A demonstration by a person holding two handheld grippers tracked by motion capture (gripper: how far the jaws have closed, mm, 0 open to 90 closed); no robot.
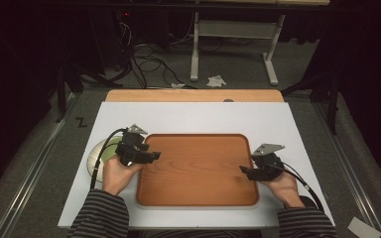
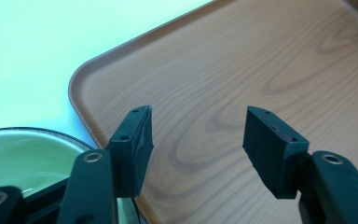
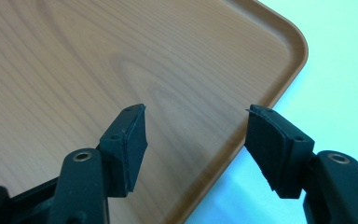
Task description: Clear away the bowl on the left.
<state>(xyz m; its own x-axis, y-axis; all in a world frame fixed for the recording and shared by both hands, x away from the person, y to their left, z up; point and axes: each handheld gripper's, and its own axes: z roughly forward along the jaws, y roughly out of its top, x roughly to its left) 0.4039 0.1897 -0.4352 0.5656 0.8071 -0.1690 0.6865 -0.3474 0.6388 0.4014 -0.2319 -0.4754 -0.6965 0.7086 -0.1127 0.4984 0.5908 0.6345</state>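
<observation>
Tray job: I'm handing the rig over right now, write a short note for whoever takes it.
Left gripper: open, holding nothing, over the left edge of the wooden tray.
Right gripper: open, holding nothing, at the tray's right edge.
Tray lies flat on the white board, nothing on it.
Green plate sits on the board just left of the tray, under the left hand.
Done: nothing loaded or gripped.
Left: probably grip the tray, or the plate.
</observation>
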